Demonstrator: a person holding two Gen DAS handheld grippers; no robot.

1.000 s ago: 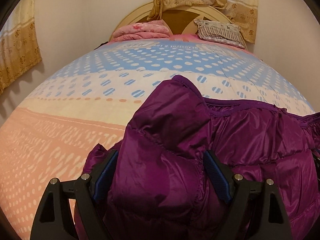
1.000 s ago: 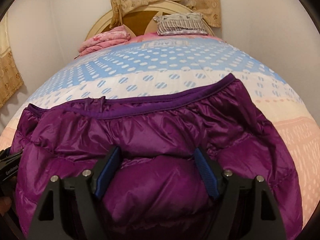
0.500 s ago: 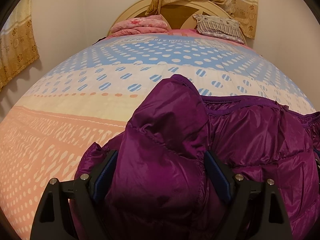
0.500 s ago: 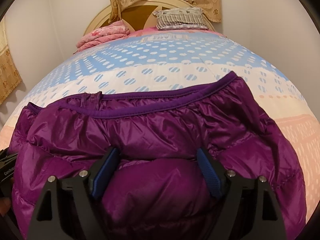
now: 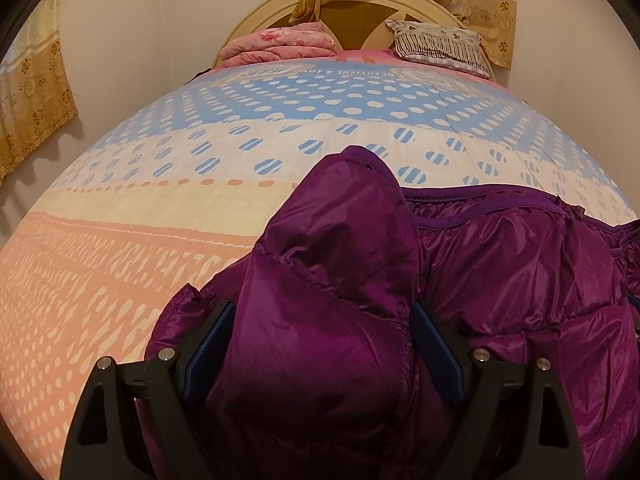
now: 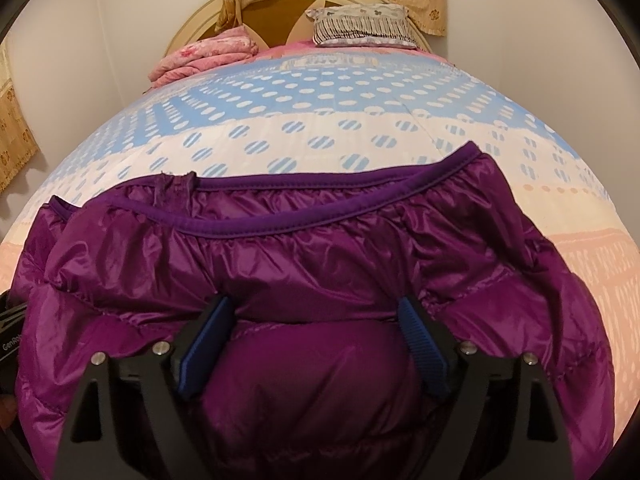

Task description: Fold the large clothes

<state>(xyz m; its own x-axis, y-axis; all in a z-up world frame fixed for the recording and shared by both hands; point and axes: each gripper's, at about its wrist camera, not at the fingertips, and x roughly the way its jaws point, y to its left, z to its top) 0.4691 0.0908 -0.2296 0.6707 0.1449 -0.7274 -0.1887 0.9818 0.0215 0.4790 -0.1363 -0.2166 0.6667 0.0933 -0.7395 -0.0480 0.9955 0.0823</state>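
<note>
One purple puffer jacket [image 5: 500, 280] lies on the near end of the bed [image 5: 200, 184]. A puffy fold bulges between the wide-apart left tongs [image 5: 320, 344]; the right tongs [image 6: 312, 340] are opening around another bulge. Only the right view shows the whole elastic hem [image 6: 320, 196]. One striped pillow [image 5: 440, 46] and one pink blanket [image 5: 280, 42] lie far.

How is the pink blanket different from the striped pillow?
The blanket is pink with flowers; the pillow is pale with dark stripes and a fringe. In the left view the blanket sits on the left by the headboard, the pillow on the right. The blanket is folded in layers; the pillow is one piece. Both lie at the bed's far end.
</note>
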